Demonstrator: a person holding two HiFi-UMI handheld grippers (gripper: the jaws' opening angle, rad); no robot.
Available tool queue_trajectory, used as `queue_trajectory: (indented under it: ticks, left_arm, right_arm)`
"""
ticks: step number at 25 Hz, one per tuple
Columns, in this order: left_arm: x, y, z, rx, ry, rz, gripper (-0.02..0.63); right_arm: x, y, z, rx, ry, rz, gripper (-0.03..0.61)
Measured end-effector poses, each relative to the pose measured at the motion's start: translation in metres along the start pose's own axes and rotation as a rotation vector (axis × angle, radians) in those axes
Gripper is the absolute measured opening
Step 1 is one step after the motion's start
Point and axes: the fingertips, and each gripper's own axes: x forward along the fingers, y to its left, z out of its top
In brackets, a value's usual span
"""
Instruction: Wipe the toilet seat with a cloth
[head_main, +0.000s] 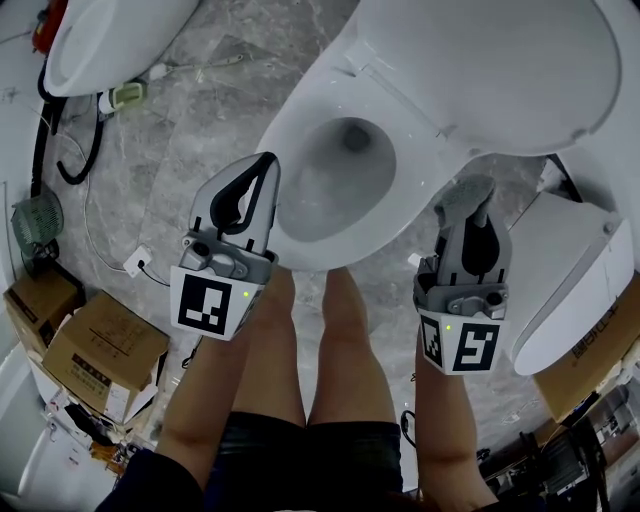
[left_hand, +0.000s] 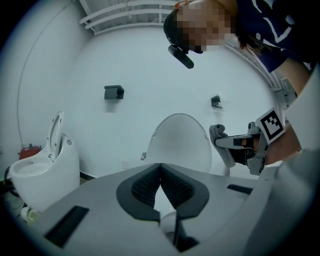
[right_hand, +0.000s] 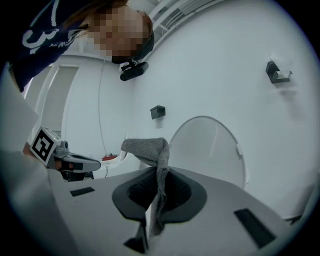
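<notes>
Grey cloth (right_hand: 150, 147) is pinched between the jaws of the right gripper (head_main: 468, 190), by the right edge of the toilet seat (head_main: 298, 125). At the seat's near-left edge, the left gripper (head_main: 262, 168) is clenched on nothing.

The place was a toilet showroom or storeroom, not a home bathroom. An open toilet (head_main: 296, 118), a second toilet (head_main: 110, 40) and a third (head_main: 570, 285) crowded a marble floor (head_main: 200, 130), beside cardboard boxes (head_main: 100, 350), loose cables (head_main: 68, 165) and bare white walls (left_hand: 150, 65).
</notes>
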Motion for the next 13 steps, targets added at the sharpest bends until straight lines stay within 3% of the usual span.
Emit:
queue_trajectory:
  ticks: [13]
  left_arm:
    - [-0.011,0.003,0.004,0.002,-0.013,0.020,0.018]
  right_arm:
    - [-0.002,0.010,0.017,-0.002,-0.024,0.001,0.034]
